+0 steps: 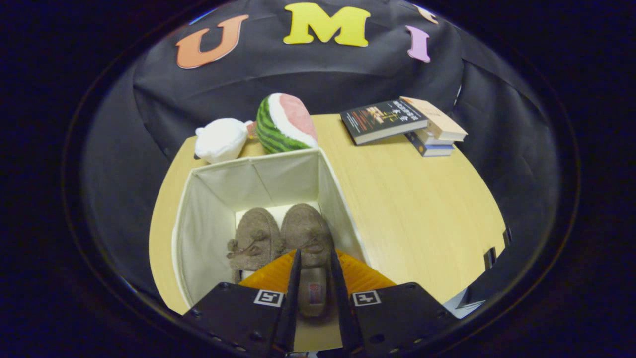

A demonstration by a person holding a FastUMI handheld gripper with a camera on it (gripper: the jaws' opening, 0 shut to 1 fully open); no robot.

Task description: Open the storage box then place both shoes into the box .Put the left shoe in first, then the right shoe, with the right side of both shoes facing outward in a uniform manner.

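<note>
Gripper (314, 261) hangs over the open storage box (208, 219), fingers clasping the right shoe (309, 238) beside the left shoe (254, 241) already inside; placing is nearly done, and letting go seems next.

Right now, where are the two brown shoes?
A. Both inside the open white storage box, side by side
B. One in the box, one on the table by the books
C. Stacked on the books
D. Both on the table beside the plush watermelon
A: both brown shoes lie side by side on the floor of the white storage box, and the claw fingers flank the heel of the right-hand one.
</note>
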